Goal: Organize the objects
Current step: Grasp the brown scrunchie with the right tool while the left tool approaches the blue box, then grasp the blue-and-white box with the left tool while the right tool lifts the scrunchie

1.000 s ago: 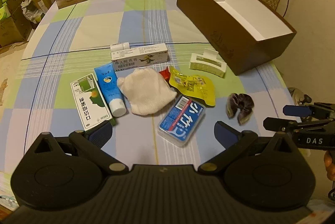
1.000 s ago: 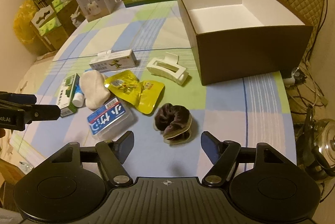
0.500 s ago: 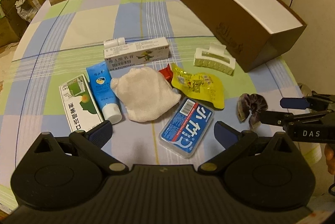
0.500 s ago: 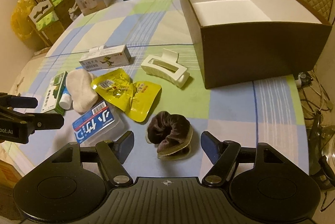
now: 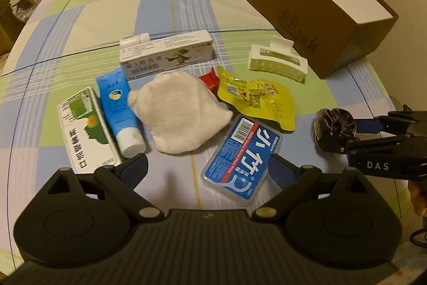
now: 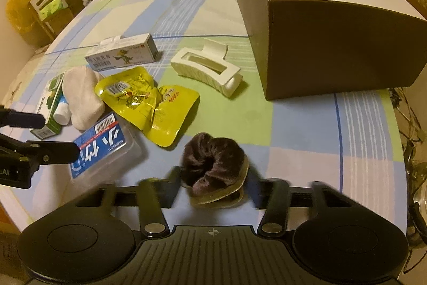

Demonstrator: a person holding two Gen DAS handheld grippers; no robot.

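A dark brown velvet scrunchie (image 6: 213, 165) lies on the checked tablecloth between the fingers of my right gripper (image 6: 213, 185), whose jaws are blurred and close on either side of it. The scrunchie also shows in the left wrist view (image 5: 335, 123), with the right gripper (image 5: 339, 134) around it. My left gripper (image 5: 208, 169) is open, its fingers either side of a blue dental floss box (image 5: 241, 158). An open brown box with a white inside (image 6: 320, 26) stands behind.
On the cloth lie a white hair claw (image 6: 206, 70), a yellow snack packet (image 6: 146, 103), a white cloth (image 5: 178, 110), a blue tube (image 5: 118, 109), a long ointment carton (image 5: 166, 54) and a green-white carton (image 5: 85, 135). Milk cartons and boxes stand at the far edge.
Both grippers have moved forward and down. The right gripper's jaws have narrowed around the scrunchie. The left gripper has come over the blue floss box.
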